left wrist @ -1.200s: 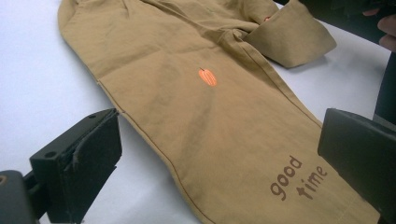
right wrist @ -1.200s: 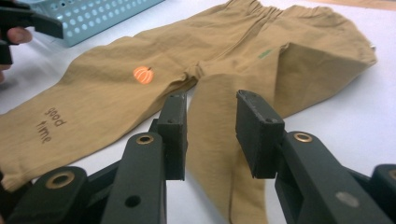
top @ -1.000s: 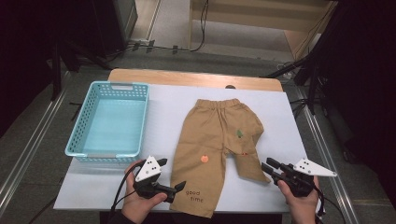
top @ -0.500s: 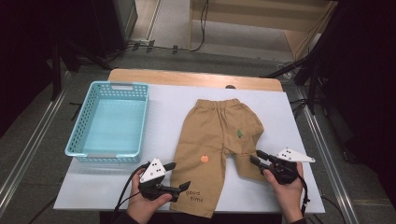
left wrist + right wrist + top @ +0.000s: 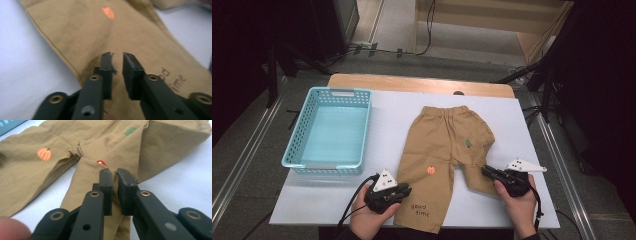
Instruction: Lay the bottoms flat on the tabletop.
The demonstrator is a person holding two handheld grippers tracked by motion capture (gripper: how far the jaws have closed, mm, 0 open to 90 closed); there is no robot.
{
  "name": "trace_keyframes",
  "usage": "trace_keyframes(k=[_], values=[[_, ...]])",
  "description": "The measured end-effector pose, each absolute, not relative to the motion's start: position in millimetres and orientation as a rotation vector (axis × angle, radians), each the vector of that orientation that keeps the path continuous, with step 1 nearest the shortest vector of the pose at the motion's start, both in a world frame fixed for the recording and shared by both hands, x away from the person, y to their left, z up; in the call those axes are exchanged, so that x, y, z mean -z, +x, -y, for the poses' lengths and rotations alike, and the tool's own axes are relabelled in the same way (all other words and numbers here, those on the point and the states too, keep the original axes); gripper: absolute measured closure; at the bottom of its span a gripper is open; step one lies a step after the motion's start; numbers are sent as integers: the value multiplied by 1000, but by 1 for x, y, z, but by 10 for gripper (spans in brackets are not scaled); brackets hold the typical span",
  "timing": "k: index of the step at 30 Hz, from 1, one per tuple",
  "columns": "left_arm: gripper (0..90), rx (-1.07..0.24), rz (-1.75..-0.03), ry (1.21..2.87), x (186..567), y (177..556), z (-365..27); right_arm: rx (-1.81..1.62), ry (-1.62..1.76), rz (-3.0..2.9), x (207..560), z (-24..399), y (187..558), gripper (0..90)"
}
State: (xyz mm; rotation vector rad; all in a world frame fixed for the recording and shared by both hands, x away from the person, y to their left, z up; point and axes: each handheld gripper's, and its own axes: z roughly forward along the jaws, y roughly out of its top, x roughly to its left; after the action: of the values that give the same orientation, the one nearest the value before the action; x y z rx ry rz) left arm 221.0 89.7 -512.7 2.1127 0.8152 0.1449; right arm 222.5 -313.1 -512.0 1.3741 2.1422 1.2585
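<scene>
Tan child's trousers (image 5: 447, 145) lie flat on the white table top (image 5: 532, 140), waistband at the far end. An orange pumpkin print (image 5: 430, 170) marks the left leg, and the right leg is folded back on itself. My left gripper (image 5: 407, 189) lies at the left leg's outer edge near the hem. Its jaws have just been closing, and in the left gripper view (image 5: 117, 55) they pinch puckered cloth. My right gripper (image 5: 484, 170) is at the folded right leg. Its jaws have also just been closing, nipping the fold (image 5: 113, 172) beside a red print (image 5: 100, 162).
A light blue plastic basket (image 5: 292, 162) stands empty at the left of the table. A wooden table edge (image 5: 422, 82) runs along the far side. Dark equipment and cables lie on the floor beyond.
Both grippers' jaws have closed onto the trousers. My right gripper has slid left and slightly down to the folded right leg. The left hand has stayed at the left leg's hem.
</scene>
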Motion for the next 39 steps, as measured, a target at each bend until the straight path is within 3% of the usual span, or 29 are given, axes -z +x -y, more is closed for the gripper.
trace_keyframes(k=[6,29,39], values=[[894,-145,-828,2145,514,223,-88,-1268,1367,-2100,506,320,219,832],[894,-101,-846,2135,515,226,-89,-1268,1490,-1884,500,384,202,831],[894,-99,-847,2135,514,226,-90,-1284,1462,-1894,493,382,174,831]])
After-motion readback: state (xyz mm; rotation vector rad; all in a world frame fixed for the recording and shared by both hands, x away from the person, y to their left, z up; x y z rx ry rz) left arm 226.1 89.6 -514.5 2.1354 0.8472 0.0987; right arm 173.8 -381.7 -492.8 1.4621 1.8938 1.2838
